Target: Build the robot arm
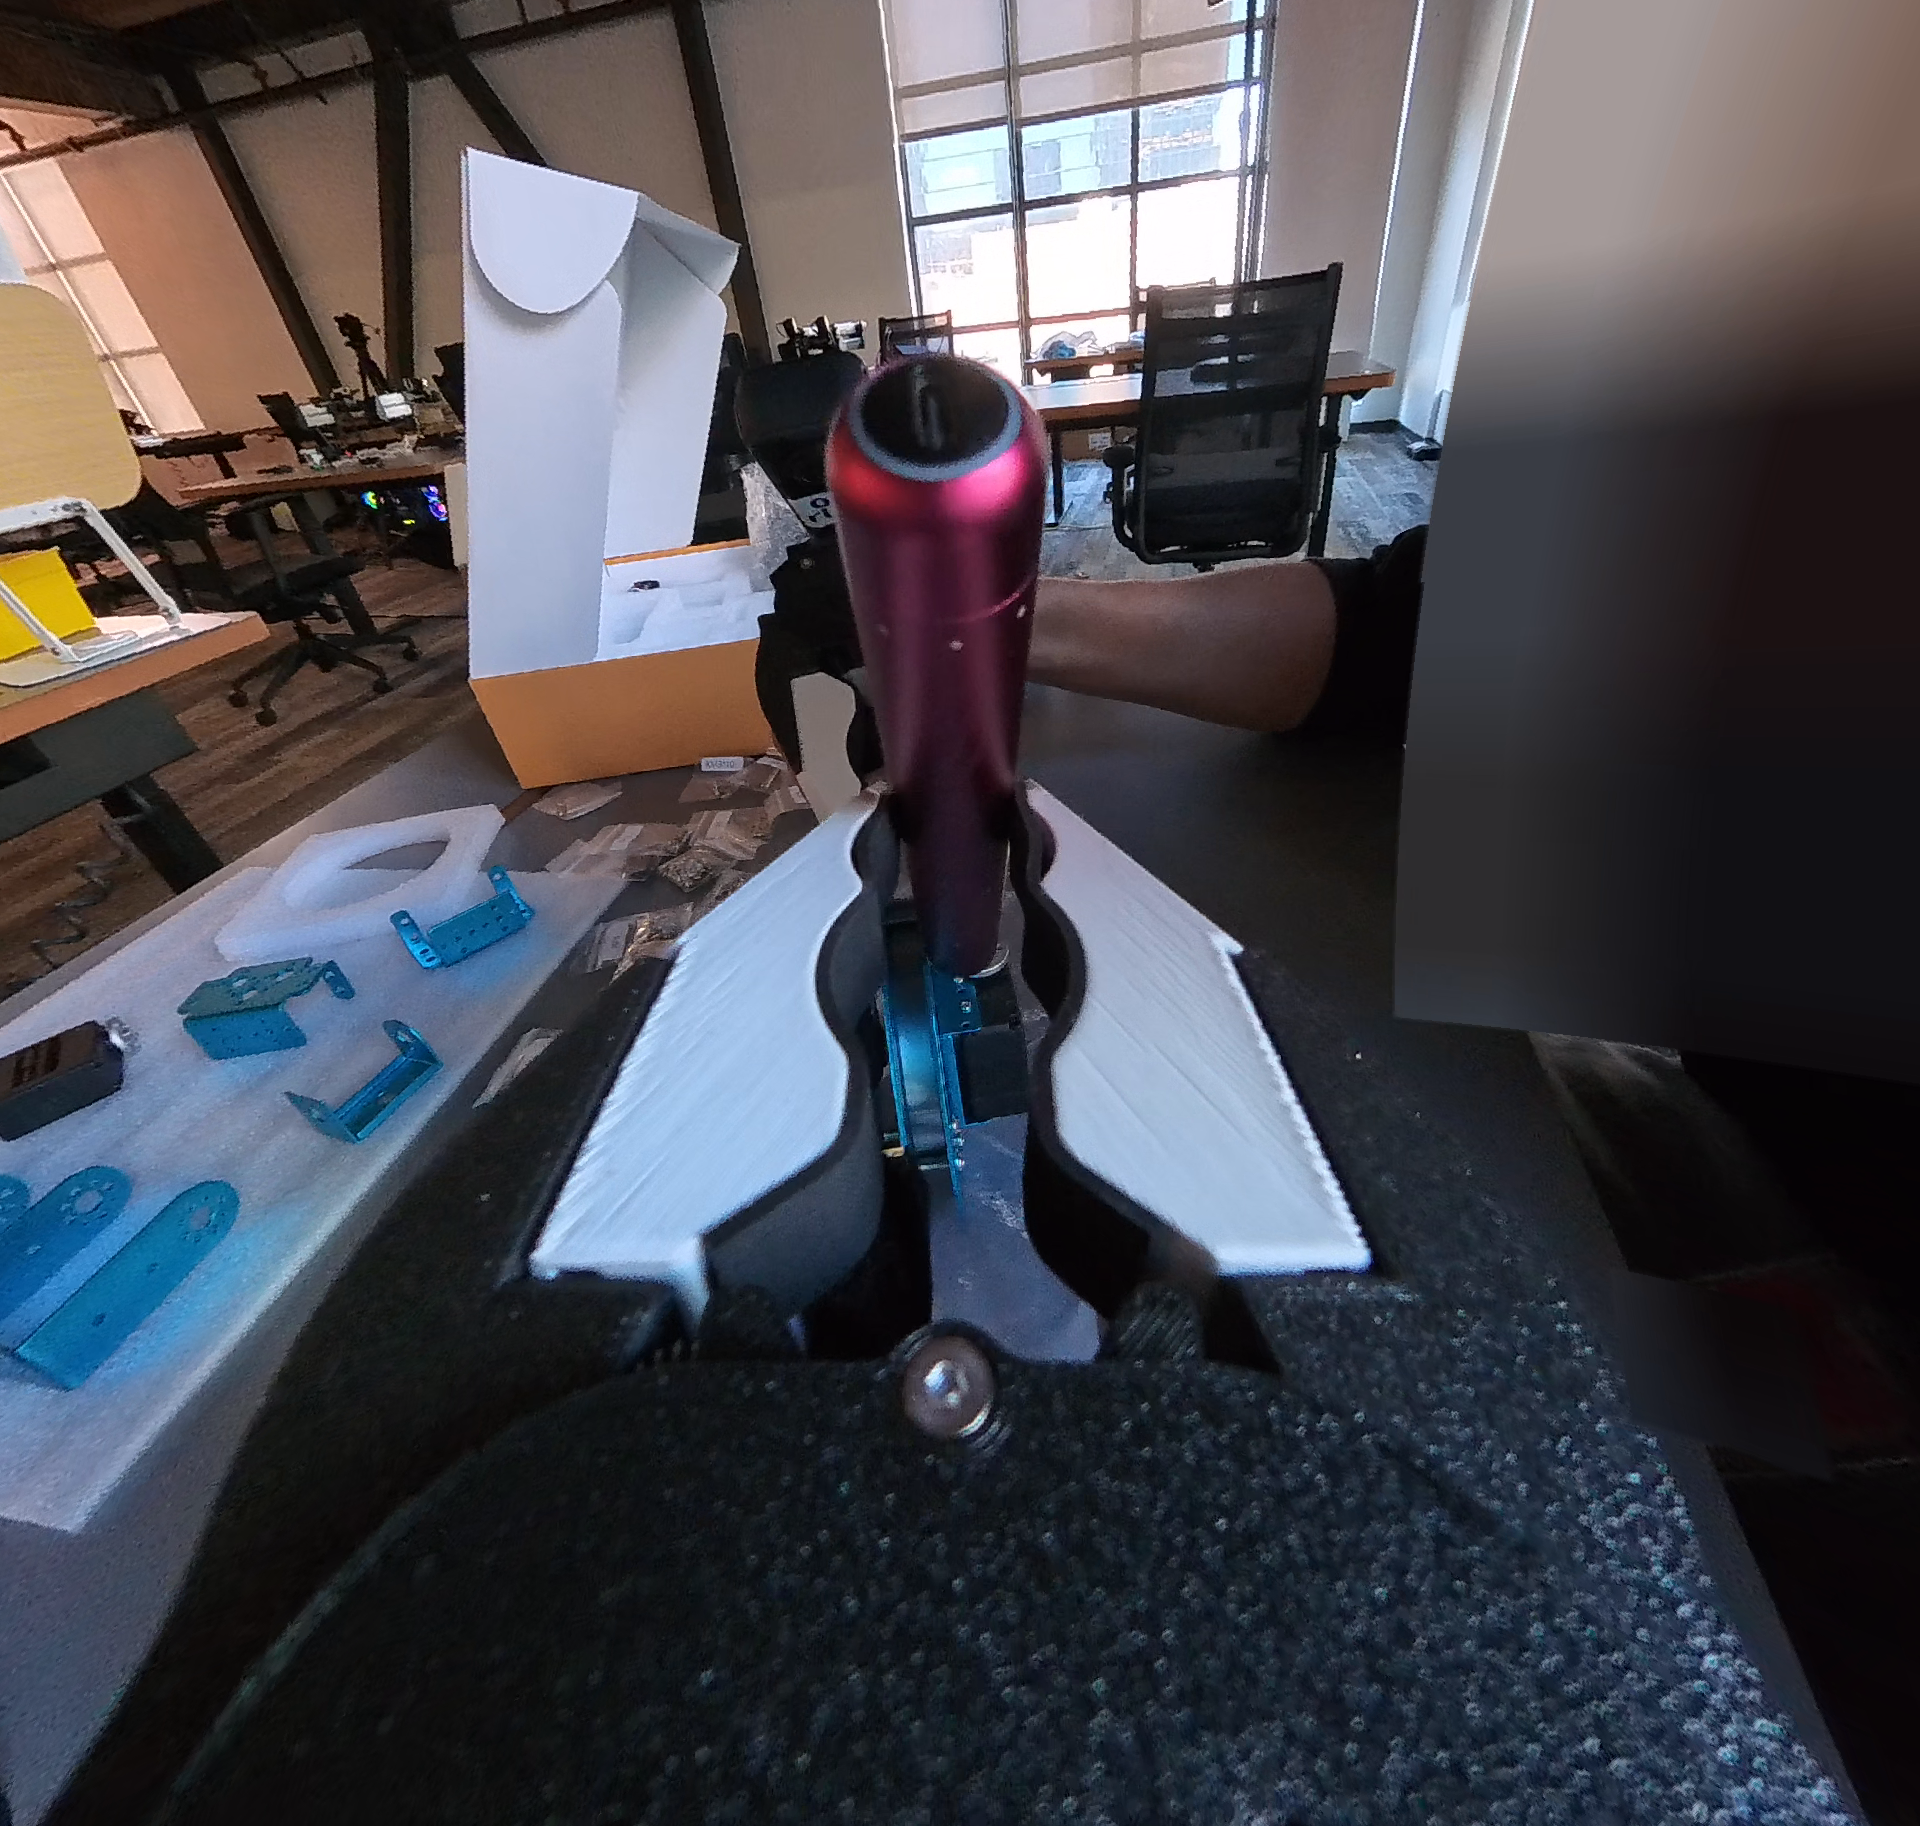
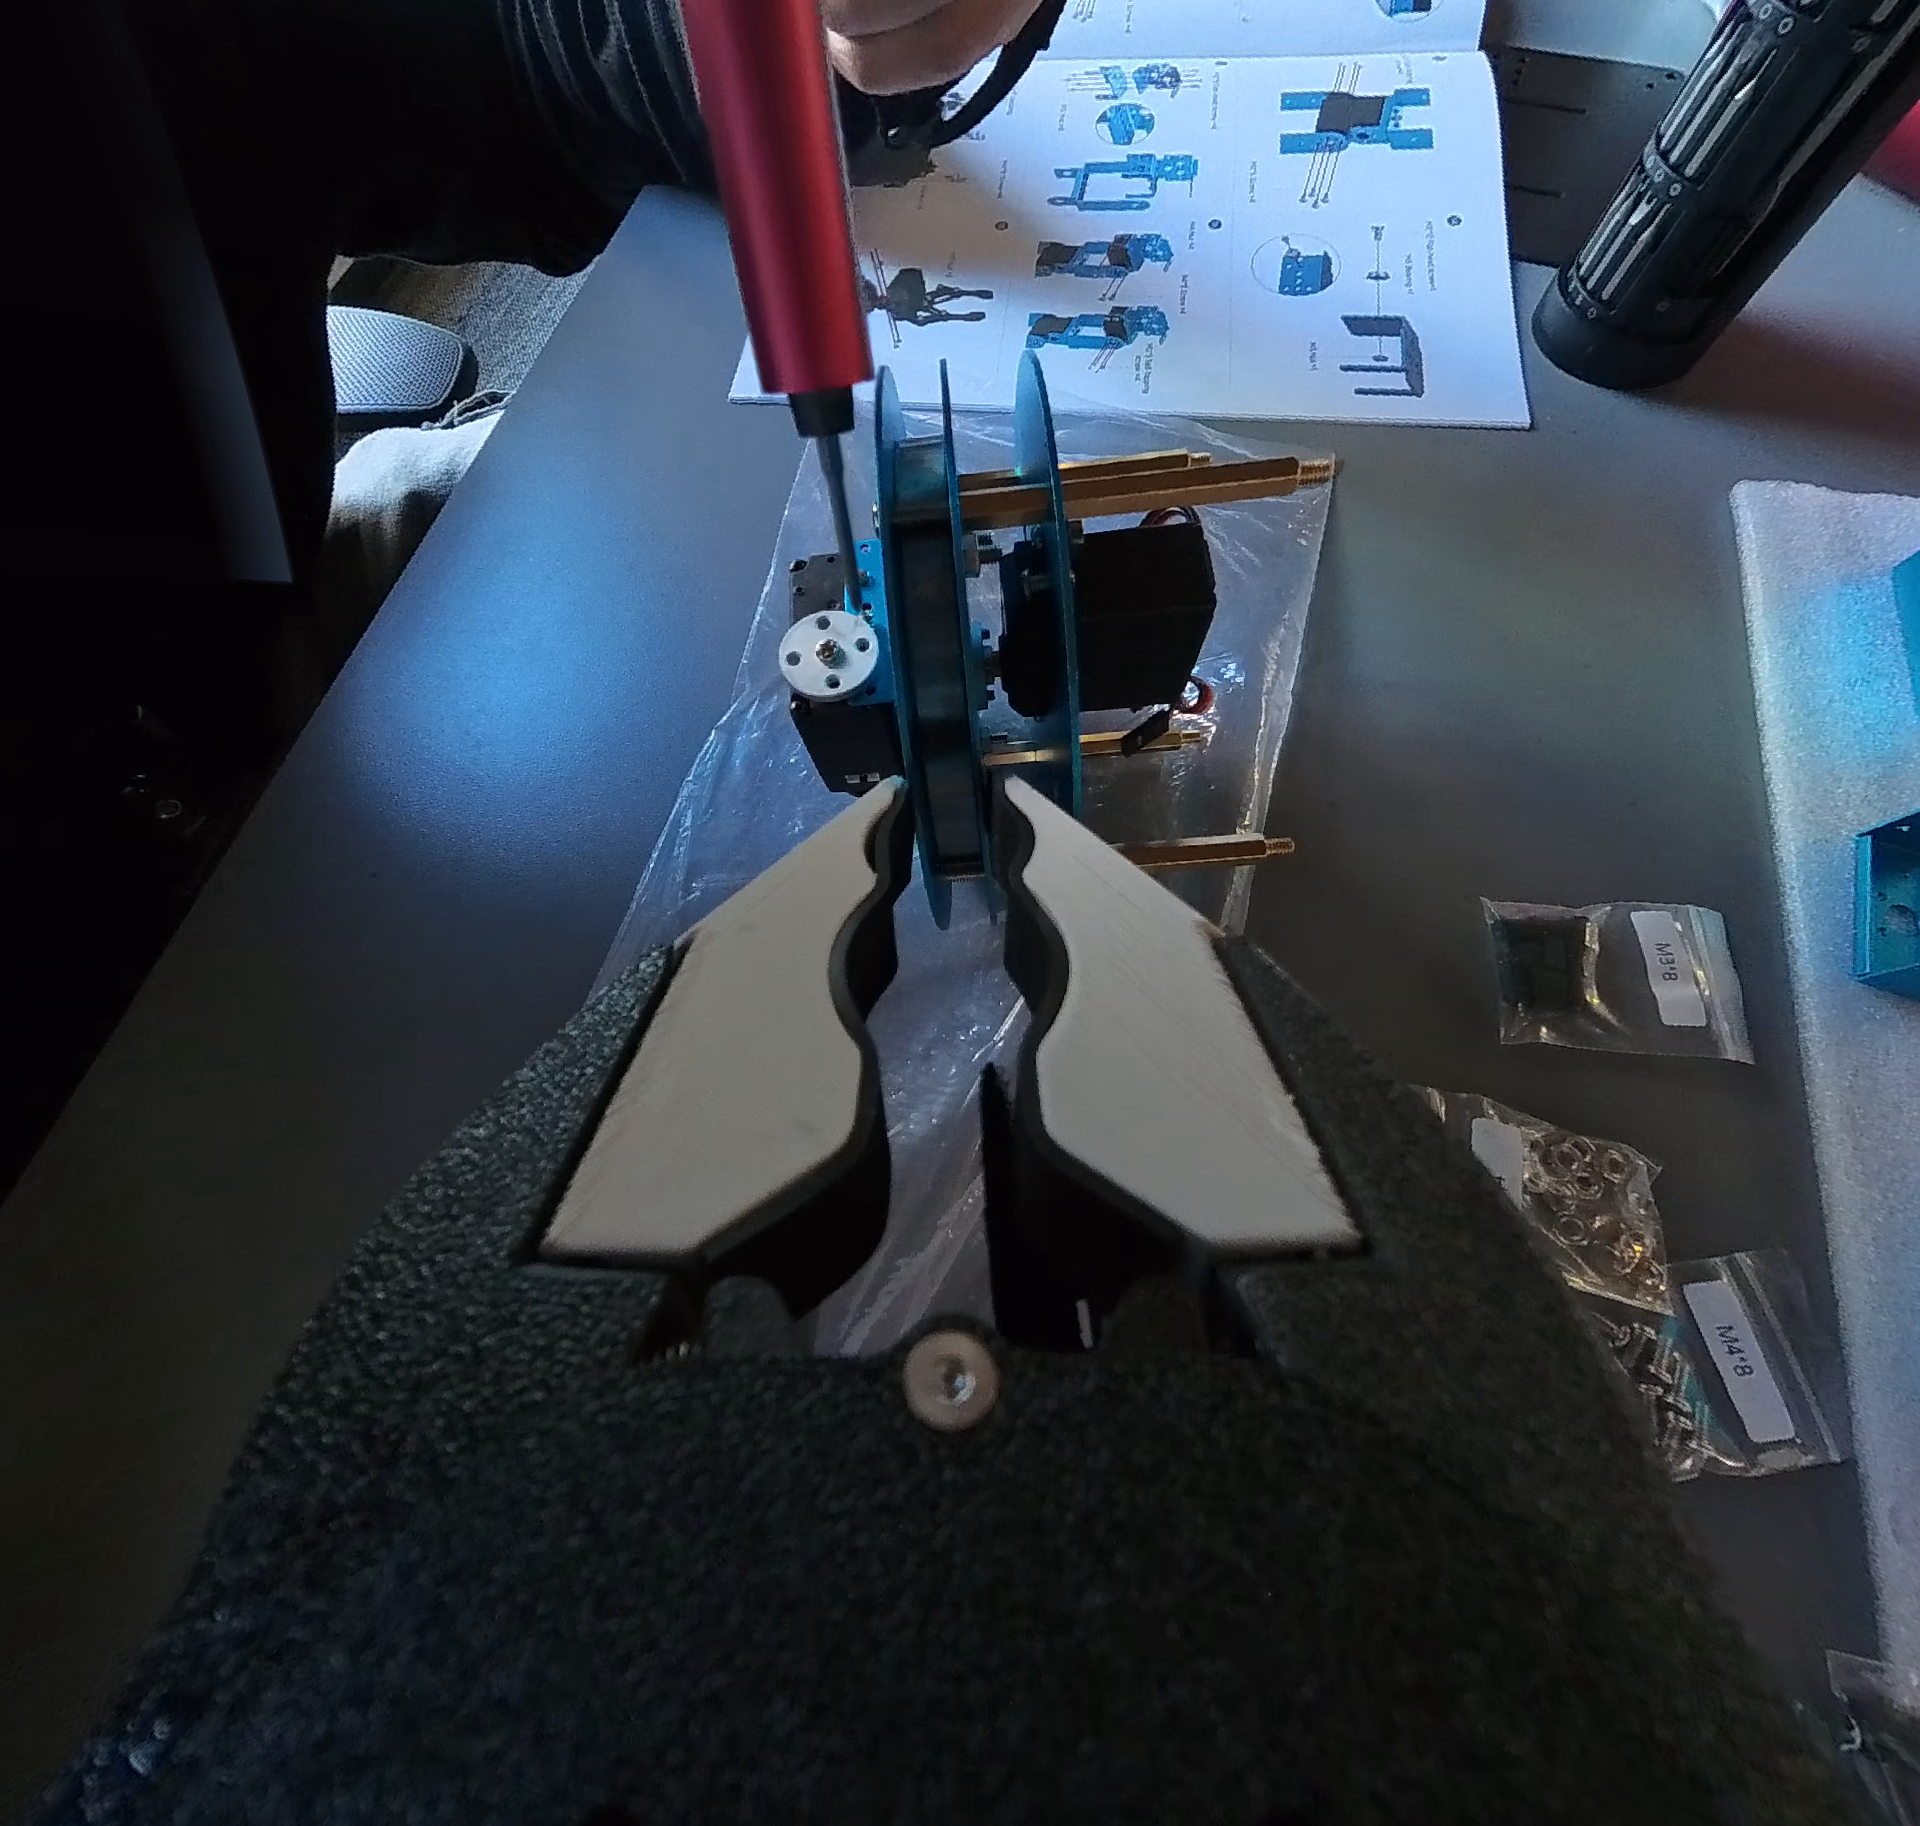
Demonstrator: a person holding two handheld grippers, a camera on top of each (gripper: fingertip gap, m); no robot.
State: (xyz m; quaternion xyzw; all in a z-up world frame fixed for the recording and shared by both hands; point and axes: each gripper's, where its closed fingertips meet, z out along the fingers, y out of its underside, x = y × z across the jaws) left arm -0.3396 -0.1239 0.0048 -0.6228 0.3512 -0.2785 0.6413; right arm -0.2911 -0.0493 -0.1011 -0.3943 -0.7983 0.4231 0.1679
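While my left gripper (image 1: 951, 820) clamps the smooth red metal screwdriver (image 1: 935, 654) in its jaws, the handle stands almost upright with its round black end cap toward the camera. My right gripper (image 2: 951, 810) pinches the rim of a blue disc assembly (image 2: 940, 633), jaws closed on the stacked thin round plates. Only the right wrist view shows the driver's slim steel bit (image 2: 847, 519) angled down onto a blue bracket beside a silver servo horn (image 2: 826, 652), brass standoffs (image 2: 1132, 477) poking sideways, and an open instruction booklet (image 2: 1247, 218) on the grey worktop (image 2: 468, 737). A clear crinkled plastic bag (image 2: 1226, 654) lies under the assembly. Only the left view shows an open white and orange box (image 1: 592, 529), blue metal brackets (image 1: 462, 929) on white foam (image 1: 135, 1257), and a bare forearm (image 1: 1174, 644) behind the driver.
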